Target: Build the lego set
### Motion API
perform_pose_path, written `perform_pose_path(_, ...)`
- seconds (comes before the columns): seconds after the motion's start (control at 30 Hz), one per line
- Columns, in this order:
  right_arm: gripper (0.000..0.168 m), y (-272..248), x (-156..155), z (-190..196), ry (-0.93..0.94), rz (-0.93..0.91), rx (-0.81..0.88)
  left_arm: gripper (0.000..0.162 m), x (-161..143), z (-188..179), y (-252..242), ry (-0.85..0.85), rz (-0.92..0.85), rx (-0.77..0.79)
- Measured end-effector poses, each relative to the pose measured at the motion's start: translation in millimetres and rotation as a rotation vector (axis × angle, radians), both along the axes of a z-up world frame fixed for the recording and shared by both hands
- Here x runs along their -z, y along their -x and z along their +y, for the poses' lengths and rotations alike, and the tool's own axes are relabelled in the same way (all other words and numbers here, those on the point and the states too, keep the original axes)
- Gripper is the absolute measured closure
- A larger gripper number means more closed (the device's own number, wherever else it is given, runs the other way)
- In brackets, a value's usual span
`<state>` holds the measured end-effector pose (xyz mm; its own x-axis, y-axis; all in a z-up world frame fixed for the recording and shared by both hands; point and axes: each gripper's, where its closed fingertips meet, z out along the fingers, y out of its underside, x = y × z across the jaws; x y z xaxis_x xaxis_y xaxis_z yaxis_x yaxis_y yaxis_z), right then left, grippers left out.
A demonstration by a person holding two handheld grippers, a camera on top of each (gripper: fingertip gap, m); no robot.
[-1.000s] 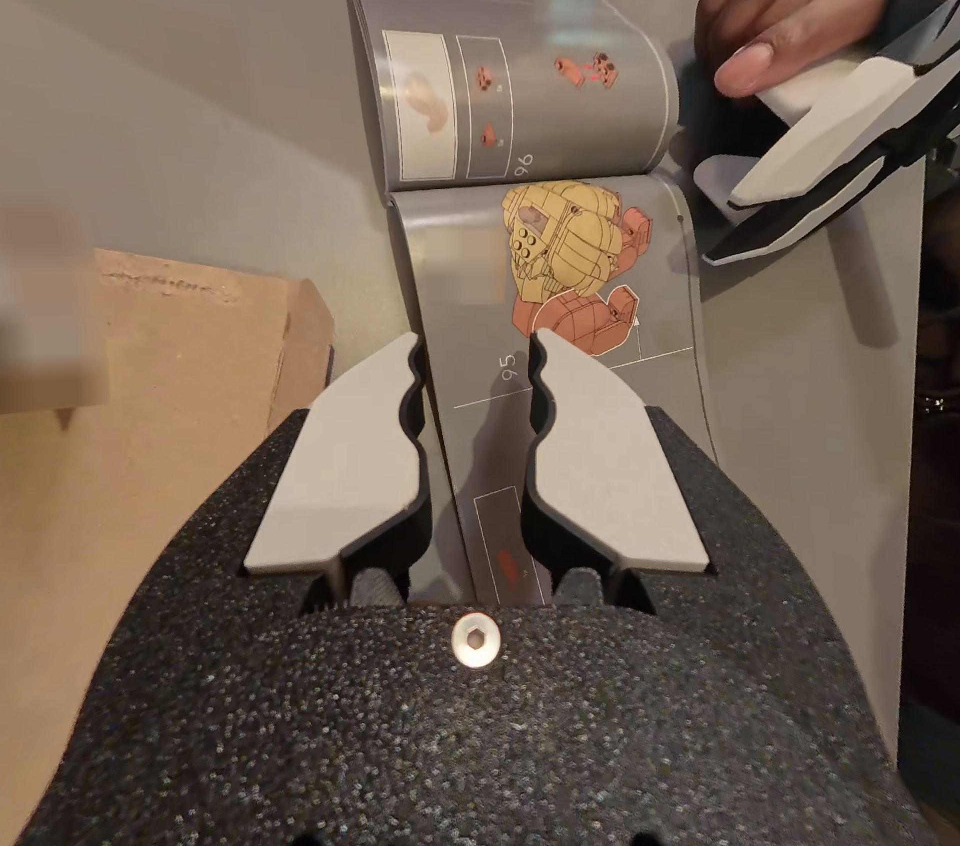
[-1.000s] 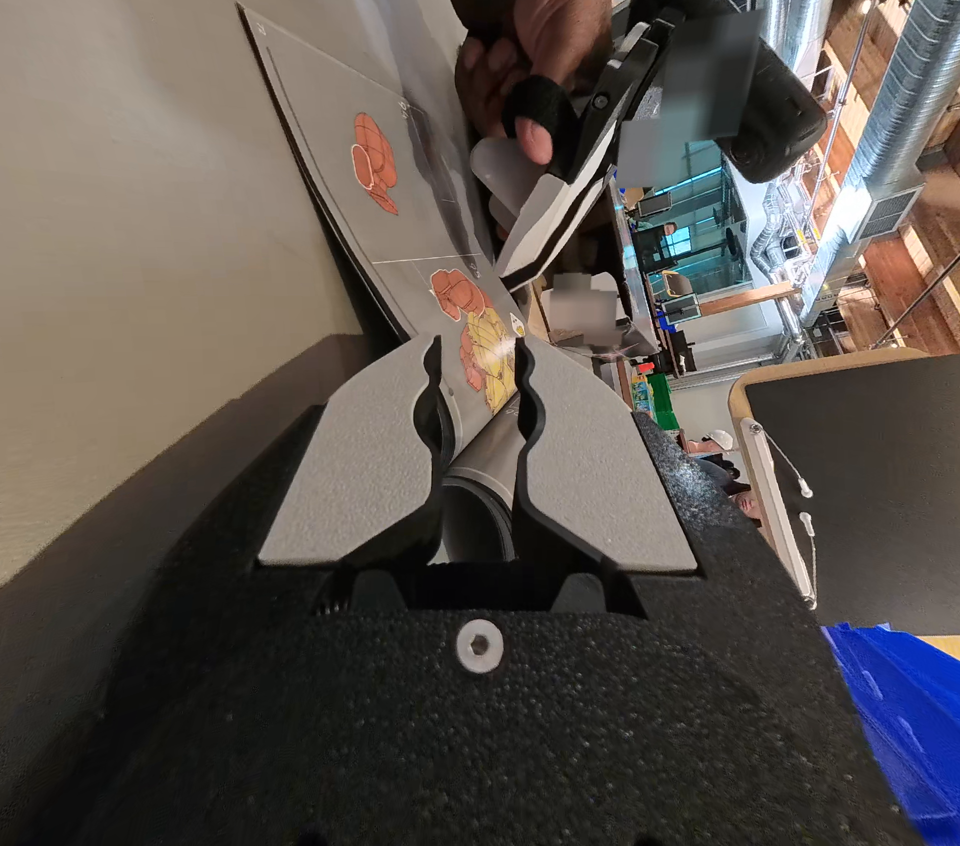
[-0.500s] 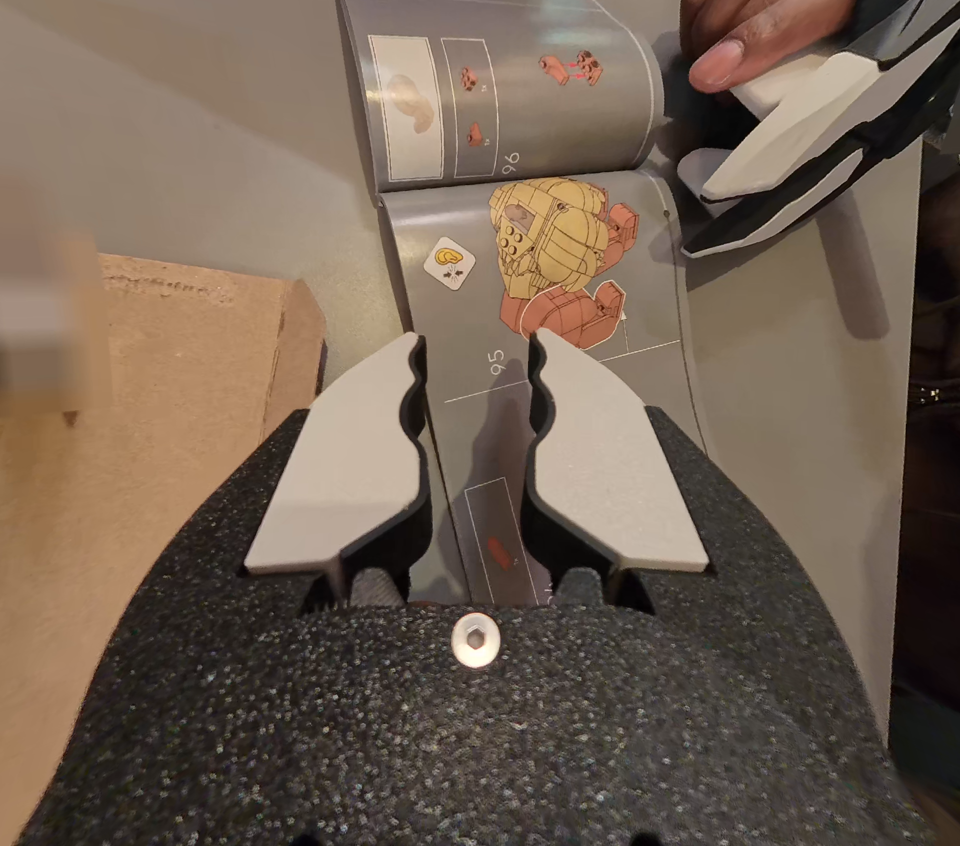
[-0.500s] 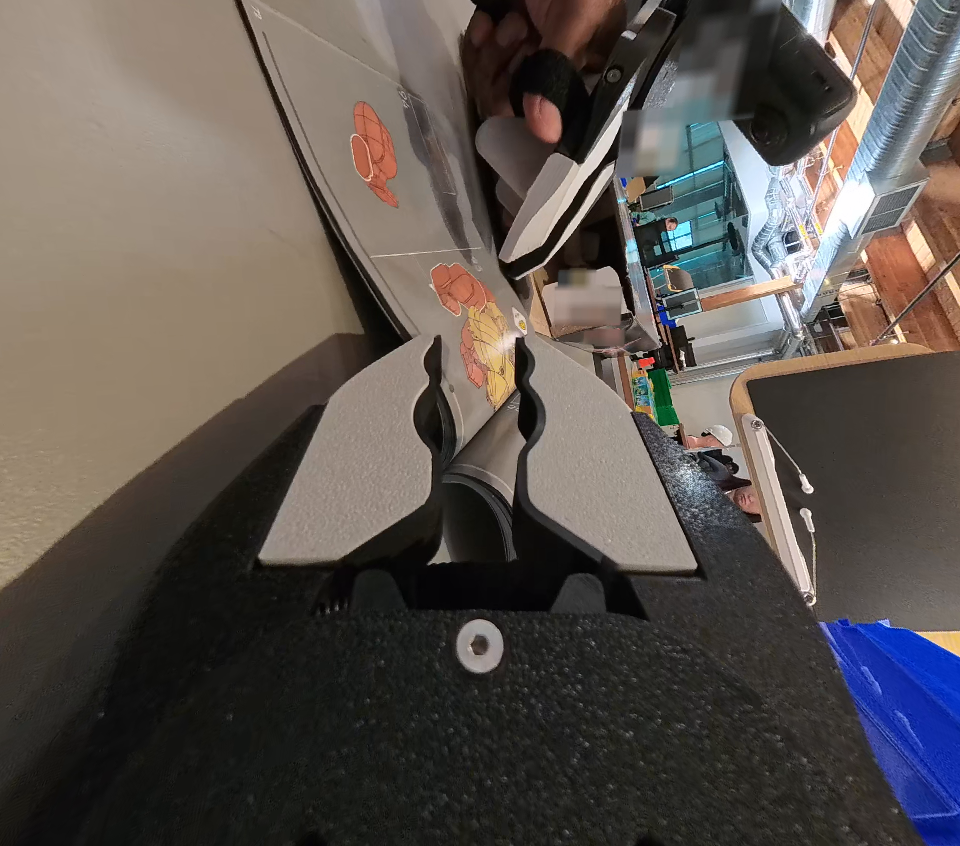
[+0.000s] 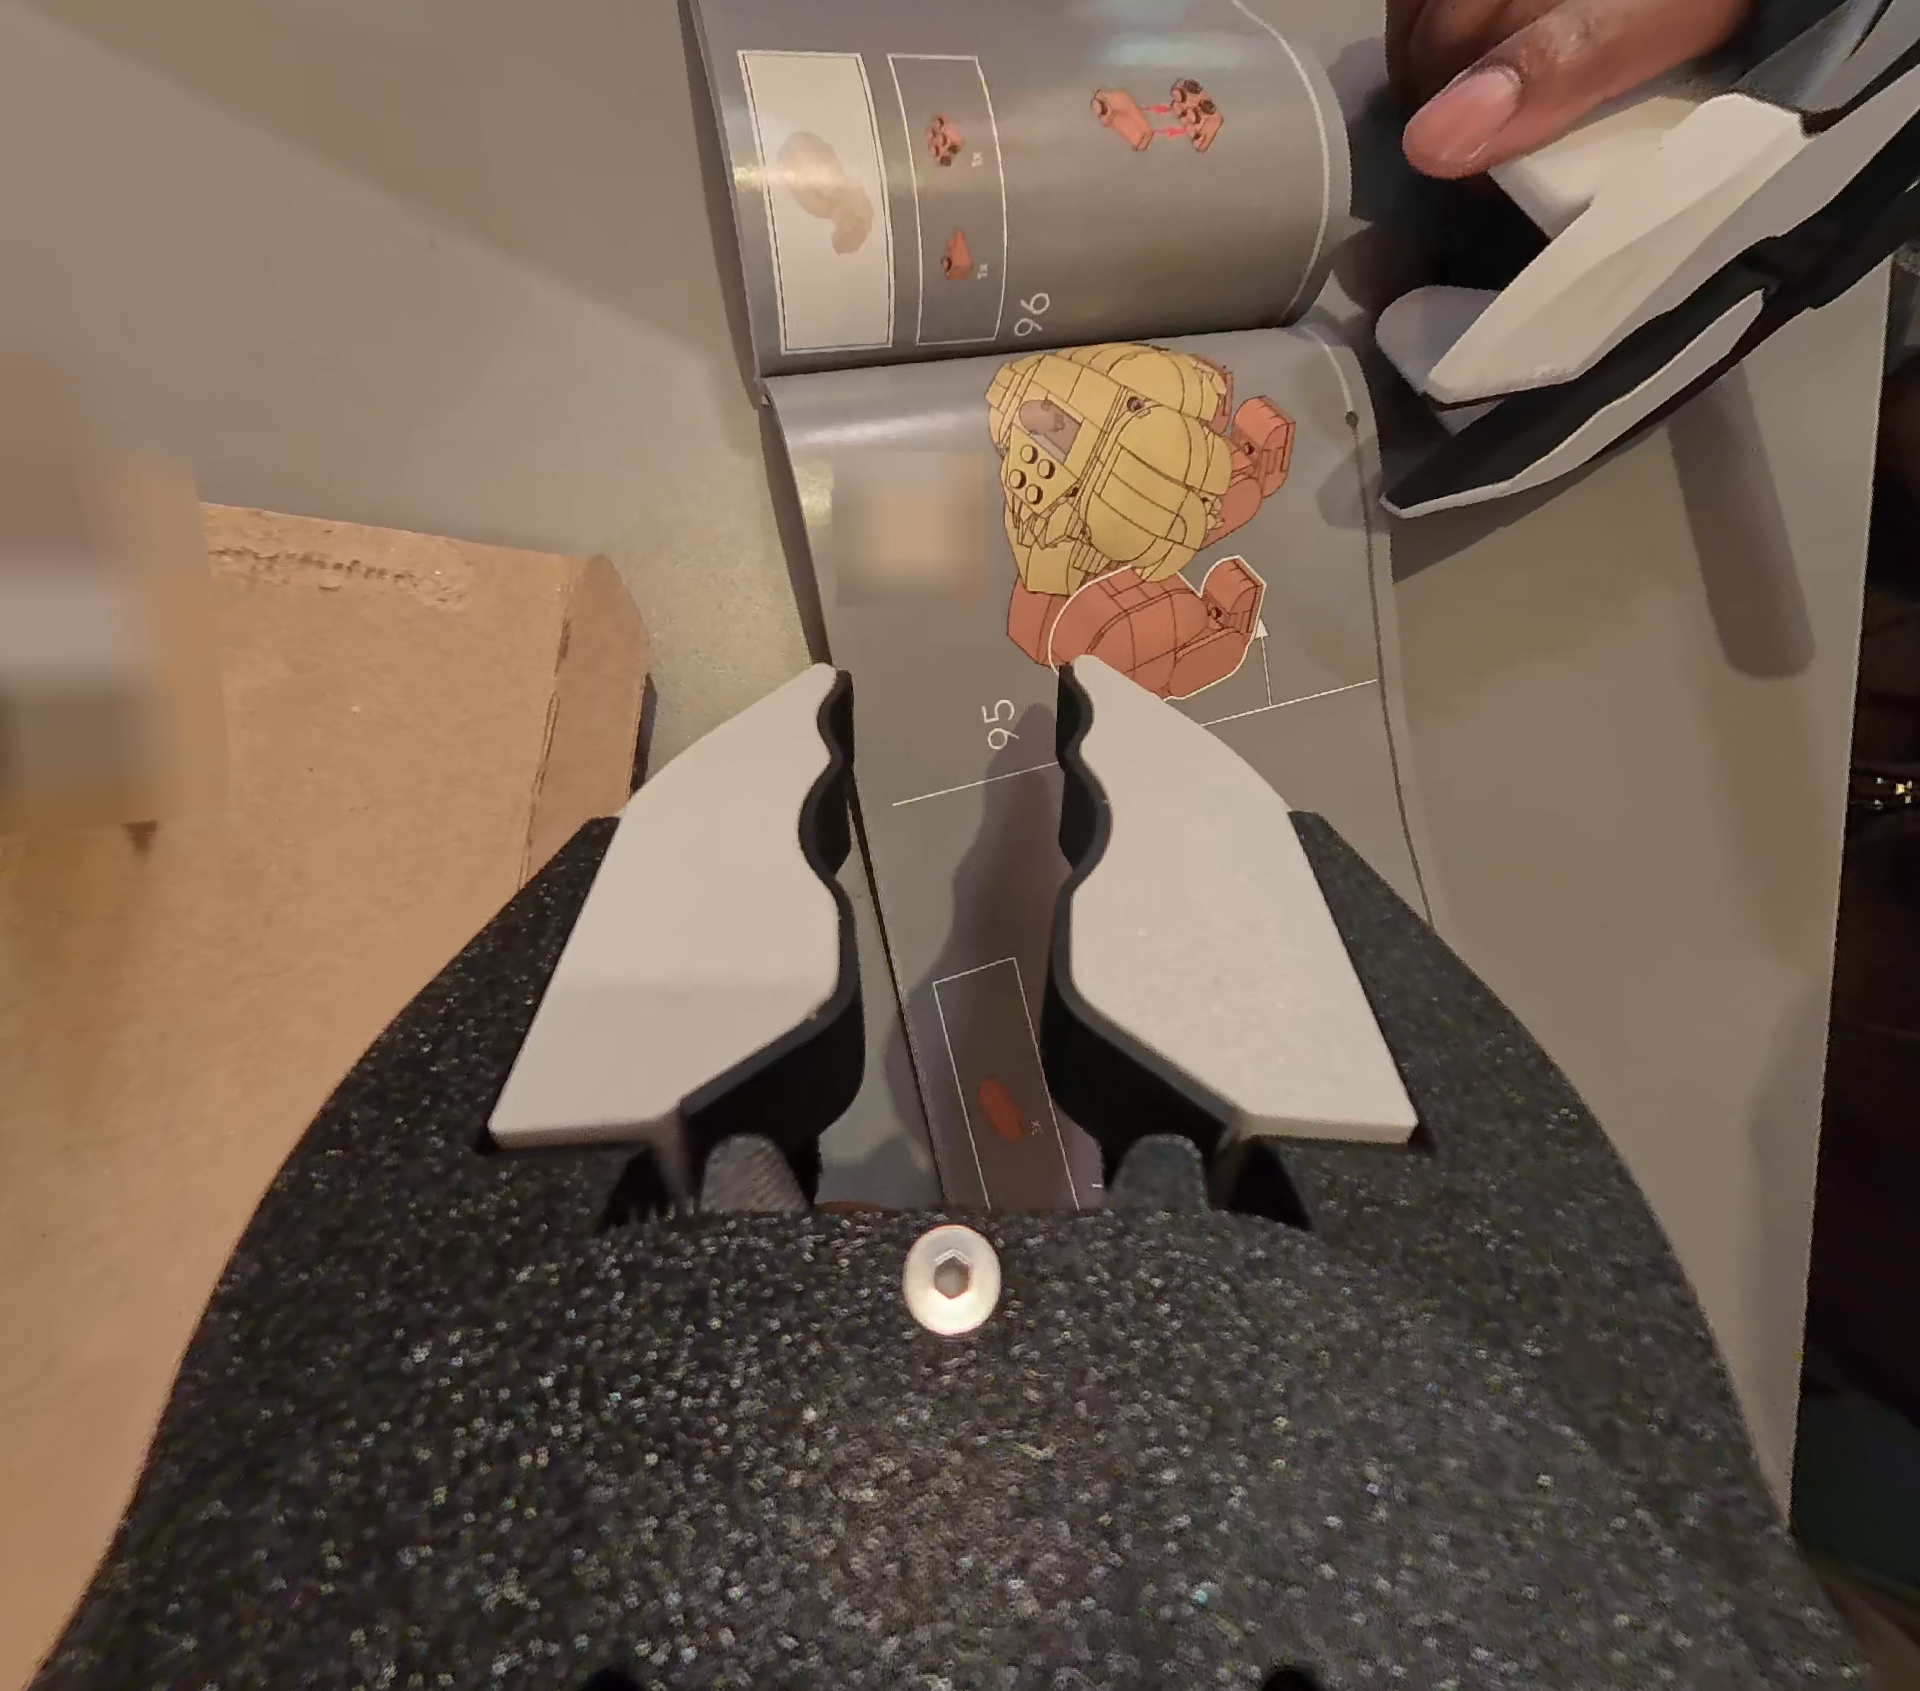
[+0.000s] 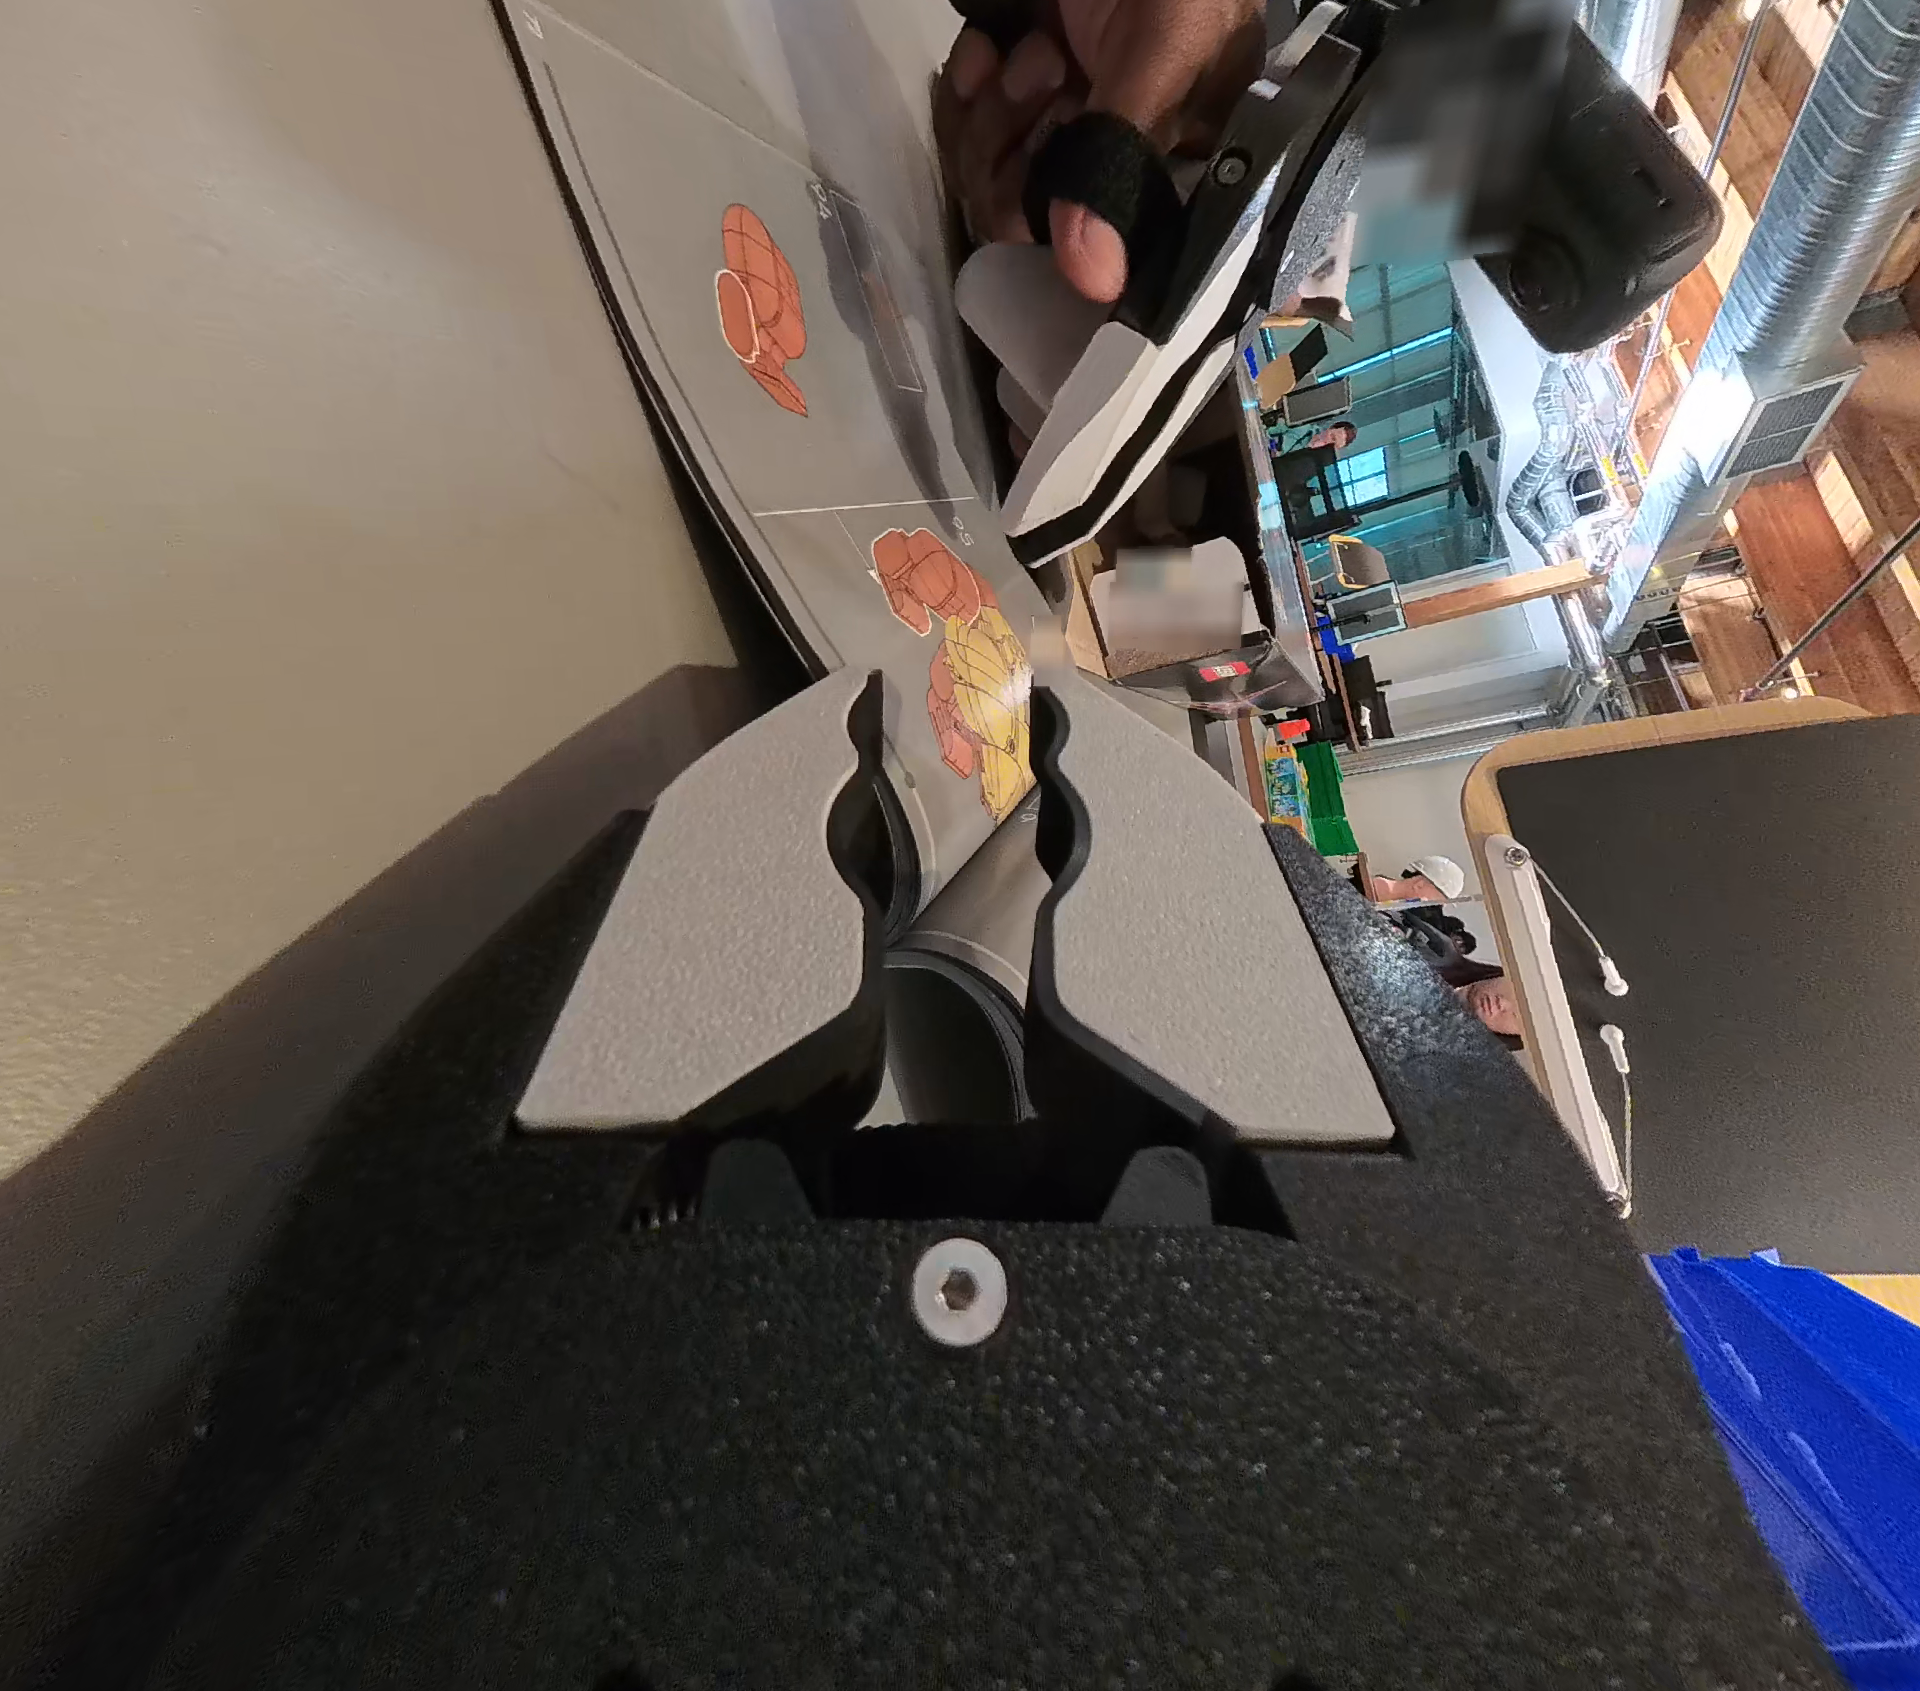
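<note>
The open grey instruction booklet lies on the grey table; its pages show drawings of an orange and yellow model. My left gripper is open and empty, its fingers spread over the lower page. It also shows in the right wrist view, held by a hand, with its tips close above the page. My right gripper is open at the booklet's edge, with curled pages showing between its jaws. In the left wrist view it sits at the booklet's right edge, held by a hand. No loose bricks are in view.
A brown cardboard box lies to the left of the booklet. The table's edge runs close along the right. A blue bin and a black board with a wooden rim stand beyond the table. The tips of one gripper are about 10 cm away from the tips of the other.
Hardly anything: both grippers keep their places at the booklet and stay open, with only a slight wobble of the views.
</note>
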<state>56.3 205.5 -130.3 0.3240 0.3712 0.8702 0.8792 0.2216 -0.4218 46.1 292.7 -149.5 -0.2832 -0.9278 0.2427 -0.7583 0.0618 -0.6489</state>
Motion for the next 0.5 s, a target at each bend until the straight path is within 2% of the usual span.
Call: perform_pose_path(0.5,0.141,3.2,2.4,-0.6,-0.002,-0.02,-0.009,0.126,-0.9,-1.5,-0.7,0.006,0.002,-0.004)
